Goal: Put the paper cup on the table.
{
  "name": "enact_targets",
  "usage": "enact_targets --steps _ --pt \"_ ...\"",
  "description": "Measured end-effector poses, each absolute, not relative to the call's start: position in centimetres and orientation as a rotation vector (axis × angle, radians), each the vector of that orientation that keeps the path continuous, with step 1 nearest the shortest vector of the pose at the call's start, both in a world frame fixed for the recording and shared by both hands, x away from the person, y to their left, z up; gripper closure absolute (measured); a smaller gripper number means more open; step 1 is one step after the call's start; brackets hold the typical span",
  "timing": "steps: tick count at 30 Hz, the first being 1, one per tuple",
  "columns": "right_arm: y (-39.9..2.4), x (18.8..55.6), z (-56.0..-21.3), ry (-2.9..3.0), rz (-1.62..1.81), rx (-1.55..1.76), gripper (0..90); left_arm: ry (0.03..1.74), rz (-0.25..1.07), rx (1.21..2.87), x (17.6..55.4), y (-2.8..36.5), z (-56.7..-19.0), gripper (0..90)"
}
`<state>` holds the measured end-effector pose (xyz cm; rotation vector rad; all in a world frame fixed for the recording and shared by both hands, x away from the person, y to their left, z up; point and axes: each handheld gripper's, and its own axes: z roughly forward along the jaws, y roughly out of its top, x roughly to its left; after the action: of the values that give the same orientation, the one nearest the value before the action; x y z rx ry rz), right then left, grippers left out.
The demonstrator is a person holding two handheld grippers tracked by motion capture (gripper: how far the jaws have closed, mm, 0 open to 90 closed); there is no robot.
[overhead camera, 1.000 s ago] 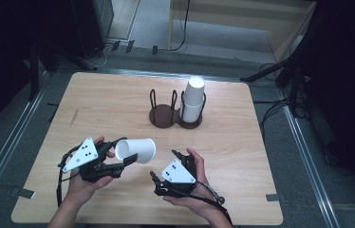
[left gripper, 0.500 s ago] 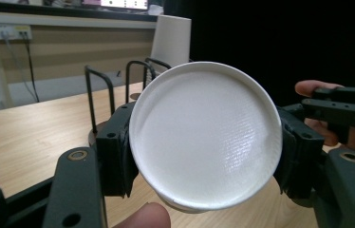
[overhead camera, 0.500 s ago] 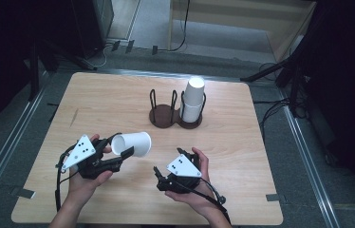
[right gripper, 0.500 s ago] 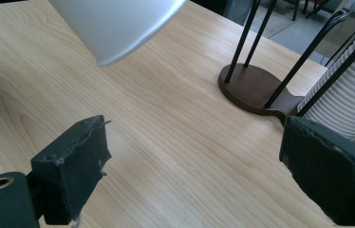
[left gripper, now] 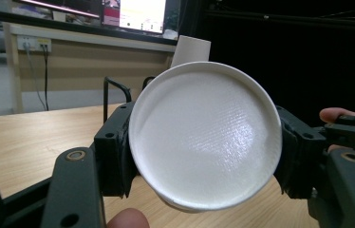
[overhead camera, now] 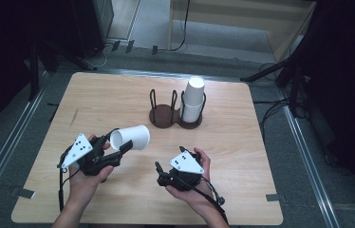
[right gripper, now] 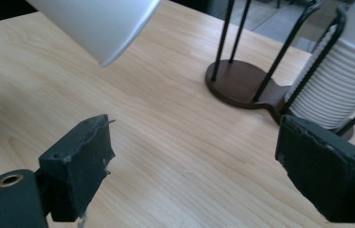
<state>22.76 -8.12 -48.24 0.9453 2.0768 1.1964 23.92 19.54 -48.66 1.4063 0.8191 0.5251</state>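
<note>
Gripping smooth white paper cup [overhead camera: 130, 137] sideways, left hand-held gripper [overhead camera: 115, 151] (round base textured)

Laboratory recording bay: wooden table [overhead camera: 118, 95] on grey floor [overhead camera: 4, 137], black curtains [overhead camera: 351, 71], monitors [left gripper: 140, 12], trailing cables [overhead camera: 273, 111].

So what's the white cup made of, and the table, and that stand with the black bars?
The white cup looks like paper: matte, with a fine woven texture on its base and a rolled edge. The table looks like light wood or wood-look laminate, with grain lines and a smooth finish. The stand seems to be thin black metal rods on a dark brown, probably wooden, base.
</note>
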Motion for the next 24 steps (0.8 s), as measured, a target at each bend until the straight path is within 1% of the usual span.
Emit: enact_targets --steps 3,5,8,15,18,20,21,24 --pt "-7.9 22.6 -48.3 2.041 1.204 0.975 13.4 0.825 0.524 1.392 24.1 19.5 -48.9 35.1" --pt "-7.8 22.4 -48.3 2.021 1.233 0.996 14.5 0.84 0.545 1.391 24.2 19.3 -49.1 35.2" --pt "-7.4 22.2 -48.3 2.03 1.232 1.006 21.0 0.848 0.561 1.389 24.3 19.1 -49.1 35.1" --pt "-7.1 22.2 -47.9 2.0 1.237 1.138 27.4 0.84 0.573 1.363 24.4 18.7 -49.1 35.2" --pt "-7.0 22.2 -47.5 1.97 1.294 1.2 32.6 0.85 0.59 1.349 24.4 18.8 -49.0 35.2" --pt "-6.8 22.2 -47.7 1.953 1.385 1.224 39.4 0.855 0.588 1.337 24.5 18.9 -49.0 35.2" --pt "-6.6 22.2 -47.7 1.969 1.404 1.225 38.9 0.855 0.589 1.335 24.4 18.9 -48.9 35.2" --pt "-5.7 22.1 -47.7 2.019 1.42 1.24 32.2 0.853 0.587 1.33 24.4 18.8 -48.9 35.2"
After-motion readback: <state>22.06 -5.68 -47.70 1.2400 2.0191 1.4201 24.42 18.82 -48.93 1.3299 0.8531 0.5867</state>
